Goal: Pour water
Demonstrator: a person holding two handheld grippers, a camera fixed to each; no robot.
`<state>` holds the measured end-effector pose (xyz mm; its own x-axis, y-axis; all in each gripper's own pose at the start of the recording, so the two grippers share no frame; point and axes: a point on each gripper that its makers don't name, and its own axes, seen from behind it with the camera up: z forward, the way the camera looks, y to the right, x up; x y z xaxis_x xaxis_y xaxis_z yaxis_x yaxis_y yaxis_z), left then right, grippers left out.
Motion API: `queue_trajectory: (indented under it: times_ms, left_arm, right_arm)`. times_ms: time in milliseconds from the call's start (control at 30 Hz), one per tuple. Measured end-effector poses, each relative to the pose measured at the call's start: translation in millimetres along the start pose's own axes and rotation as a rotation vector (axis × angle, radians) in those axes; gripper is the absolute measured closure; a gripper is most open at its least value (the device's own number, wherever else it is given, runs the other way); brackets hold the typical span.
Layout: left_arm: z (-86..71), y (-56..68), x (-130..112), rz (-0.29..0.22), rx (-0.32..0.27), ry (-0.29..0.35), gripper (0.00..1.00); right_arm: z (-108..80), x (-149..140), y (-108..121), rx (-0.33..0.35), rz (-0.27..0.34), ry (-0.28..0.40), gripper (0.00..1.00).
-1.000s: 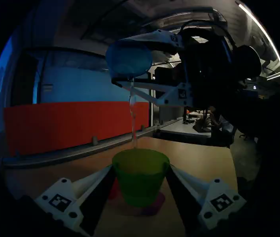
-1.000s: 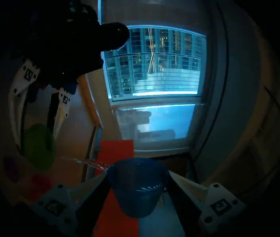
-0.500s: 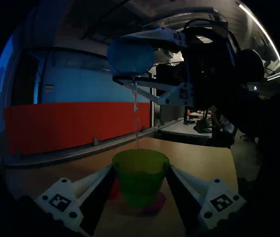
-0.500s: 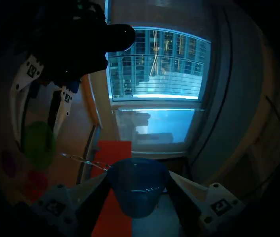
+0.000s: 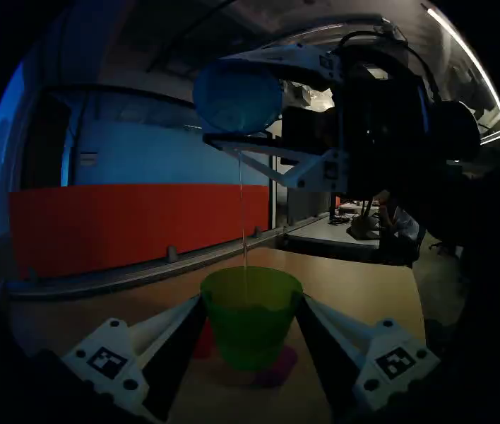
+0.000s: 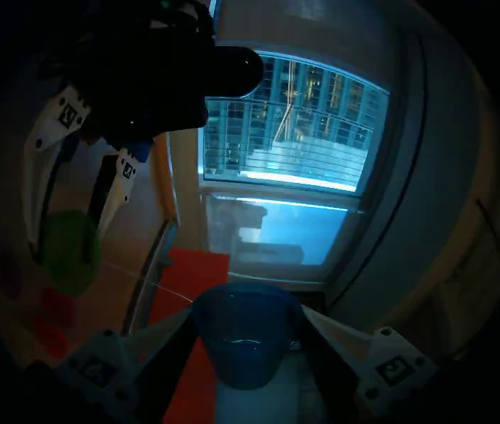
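We've got L gripper (image 5: pixel 250 305) fingers pinching the green cup (image 5: pixel 251 321) upright at the table (image 5: pixel 363 283), R gripper (image 6: pixel 246 314) fingers clamping the tilted blue cup (image 5: pixel 237 95) above it, stream (image 5: pixel 242 212) now thinned to a thread, so pour's approx. done.

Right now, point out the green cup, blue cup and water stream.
green cup (image 5: pixel 251 325): left gripper view, front wall.
blue cup (image 6: pixel 246 346): right gripper view, front wall.
water stream (image 5: pixel 242 212): left gripper view, mid-length.

We can't make out the hand (image 5: pixel 398 141) behind the right gripper (image 5: pixel 239 100), too dark; green cup (image 5: pixel 251 321) hides most of the pink disc (image 5: pixel 280 357).
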<state>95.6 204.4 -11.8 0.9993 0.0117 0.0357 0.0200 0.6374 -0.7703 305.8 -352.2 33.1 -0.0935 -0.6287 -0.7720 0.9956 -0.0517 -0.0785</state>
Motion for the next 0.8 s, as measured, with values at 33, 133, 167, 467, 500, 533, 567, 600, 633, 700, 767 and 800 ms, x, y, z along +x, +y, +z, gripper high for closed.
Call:
queue_trajectory:
  times_ms: [33,133,167,467,500,533,567,600,633,700,767,800]
  left_arm:
    - [-0.1,-0.2,0.0,0.000,0.000,0.000,0.15]
    - [-0.4,-0.5,0.0,0.000,0.001,0.000,0.14]
    - [-0.4,-0.4,-0.1,0.001,0.001,0.000,0.15]
    - [-0.7,0.4,2.0,0.003,0.004,0.005,0.14]
    - [-0.8,0.4,2.3,0.002,0.004,0.006,0.14]
    - [-1.0,0.4,2.5,0.003,0.004,0.006,0.14]
    - [-1.1,0.4,2.6,0.004,0.004,0.006,0.14]
    - [-1.3,0.4,2.7,0.004,0.004,0.006,0.14]
    - [-1.5,0.5,2.8,0.005,0.004,0.006,0.14]
    - [-1.9,0.7,3.0,0.007,0.004,0.006,0.14]
    - [-2.4,1.1,3.4,0.010,0.005,0.006,0.14]
    - [-2.7,1.2,3.6,0.011,0.006,0.006,0.14]
  right_arm:
    - [-0.1,0.5,0.0,0.000,-0.006,0.000,0.10]
    - [-0.4,2.1,-0.3,-0.001,-0.024,0.001,0.10]
    - [-0.4,2.8,-0.7,-0.001,-0.029,0.001,0.10]
    - [-1.5,8.0,0.1,-0.006,-0.032,0.004,0.10]
    - [-1.5,7.8,0.1,-0.006,-0.029,0.003,0.10]
    - [-1.7,7.5,-0.2,-0.006,-0.024,0.003,0.10]
    - [-1.9,7.1,-0.6,-0.005,-0.019,0.002,0.10]
    - [-2.1,6.8,-1.0,-0.005,-0.014,0.002,0.10]
    - [-2.5,6.2,-1.9,-0.003,-0.005,0.001,0.10]
    - [-3.4,5.0,-3.9,0.001,0.015,0.000,0.10]
    - [-4.5,2.7,-5.6,0.005,0.051,-0.004,0.10]
    - [-5.0,1.7,-6.4,0.006,0.069,-0.006,0.10]
